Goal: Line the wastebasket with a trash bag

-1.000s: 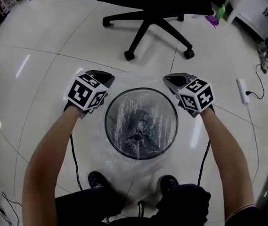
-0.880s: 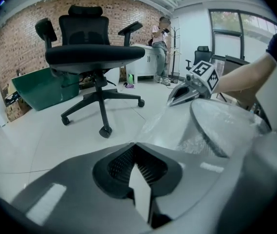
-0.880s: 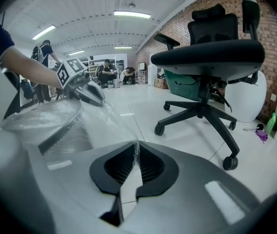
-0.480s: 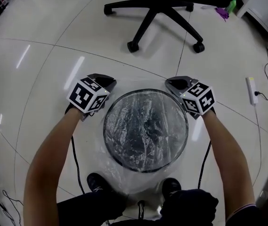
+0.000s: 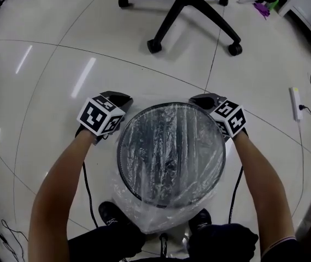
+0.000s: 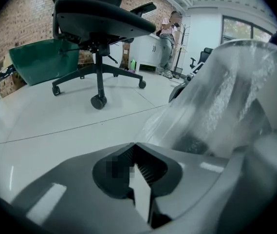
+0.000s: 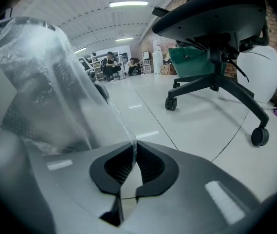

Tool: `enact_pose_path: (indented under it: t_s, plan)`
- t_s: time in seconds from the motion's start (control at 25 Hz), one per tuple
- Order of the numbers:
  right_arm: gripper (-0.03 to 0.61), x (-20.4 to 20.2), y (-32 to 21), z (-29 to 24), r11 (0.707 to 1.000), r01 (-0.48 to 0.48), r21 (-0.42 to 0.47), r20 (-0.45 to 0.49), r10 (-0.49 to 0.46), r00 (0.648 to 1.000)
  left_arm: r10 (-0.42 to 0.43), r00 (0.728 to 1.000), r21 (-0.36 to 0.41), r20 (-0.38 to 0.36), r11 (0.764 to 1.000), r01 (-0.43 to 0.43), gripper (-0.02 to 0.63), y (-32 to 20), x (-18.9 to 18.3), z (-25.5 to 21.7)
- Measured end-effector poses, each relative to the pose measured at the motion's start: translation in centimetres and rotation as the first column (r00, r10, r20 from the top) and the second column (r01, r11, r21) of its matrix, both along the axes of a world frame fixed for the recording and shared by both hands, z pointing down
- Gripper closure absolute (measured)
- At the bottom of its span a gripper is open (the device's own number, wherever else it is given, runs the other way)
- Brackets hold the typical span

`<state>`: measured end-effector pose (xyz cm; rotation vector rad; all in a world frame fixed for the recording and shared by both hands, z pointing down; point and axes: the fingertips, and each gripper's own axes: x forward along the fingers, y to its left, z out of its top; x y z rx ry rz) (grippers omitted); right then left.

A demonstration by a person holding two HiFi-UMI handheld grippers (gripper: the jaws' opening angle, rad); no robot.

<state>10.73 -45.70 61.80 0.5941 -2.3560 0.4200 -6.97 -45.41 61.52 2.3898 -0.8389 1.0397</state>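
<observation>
The bin point(image 5: 118, 158) stands on the white floor point(image 5: 46, 91), just in front of the person's shoes point(image 5: 110, 214) and near the chair point(image 5: 191, 10). The clear bag point(image 5: 169, 146) is stretched over the bin's round top and hangs down its outside. The left gripper point(image 5: 119, 99) by the bin's left rim and the right gripper point(image 5: 201, 99) by its right rim are each closed tight on the bag's edge.
</observation>
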Motion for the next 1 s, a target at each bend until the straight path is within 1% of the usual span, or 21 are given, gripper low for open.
enact_pose_path:
  t_s: [0.44,0.56,0.68,0.72,0.76,0.8,0.92,1.0]
  plan:
    - [0.577,-0.3,0.9,3.2,0.999,0.014,-0.040,-0.025,-0.015,1.000,-0.005,1.000,-0.052,0.025,0.999,0.007,0.601,1.4,-0.4,3.3]
    - [0.577,-0.2,0.9,3.8,0.999,0.011,-0.048,-0.028,-0.012,1.000,-0.022,1.000,-0.075,0.006,0.997,0.022,0.601,1.6,-0.6,3.7]
    - [0.575,-0.6,1.0,3.5,0.997,-0.003,-0.074,-0.006,0.003,1.000,-0.035,0.999,-0.102,-0.025,0.994,0.032,0.599,1.8,-0.5,3.7]
    - [0.563,-0.7,1.0,3.4,0.996,-0.006,-0.085,0.005,0.006,1.000,-0.034,0.999,-0.110,-0.034,0.993,0.030,0.595,1.9,-0.4,3.6]
    - [0.535,-0.8,1.1,3.2,0.996,-0.007,-0.094,0.013,0.008,1.000,-0.032,0.999,-0.117,-0.040,0.993,0.027,0.583,2.0,-0.3,3.5]
    - [0.514,-0.8,1.2,3.1,0.995,-0.006,-0.099,0.018,0.008,1.000,-0.031,0.998,-0.121,-0.045,0.992,0.025,0.553,2.1,-0.1,3.4]
    - [0.486,-0.9,1.4,2.3,0.995,0.007,-0.096,0.025,-0.004,1.000,-0.039,0.998,-0.112,-0.056,0.993,0.033,0.479,2.0,0.0,2.5]
    - [0.471,-0.9,1.5,1.6,0.995,0.018,-0.094,0.028,-0.015,0.999,-0.047,0.997,-0.097,-0.062,0.994,0.040,0.451,1.7,-0.2,1.5]
